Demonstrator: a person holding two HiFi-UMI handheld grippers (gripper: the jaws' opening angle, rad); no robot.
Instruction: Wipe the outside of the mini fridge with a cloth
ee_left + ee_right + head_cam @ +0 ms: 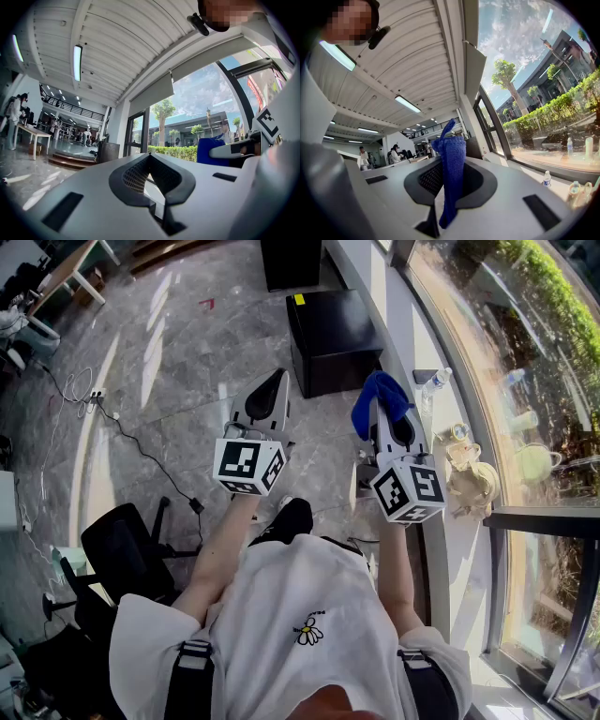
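The right tool clamps a blue knitted cloth. The left tool is closed on nothing. The black boxy mini fridge stands on the grey stone floor, upper centre of the head view.

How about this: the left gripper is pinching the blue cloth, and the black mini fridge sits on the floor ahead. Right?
Wrong gripper: the right gripper pinches the blue cloth, as the right gripper view shows. The black mini fridge does sit on the floor ahead.
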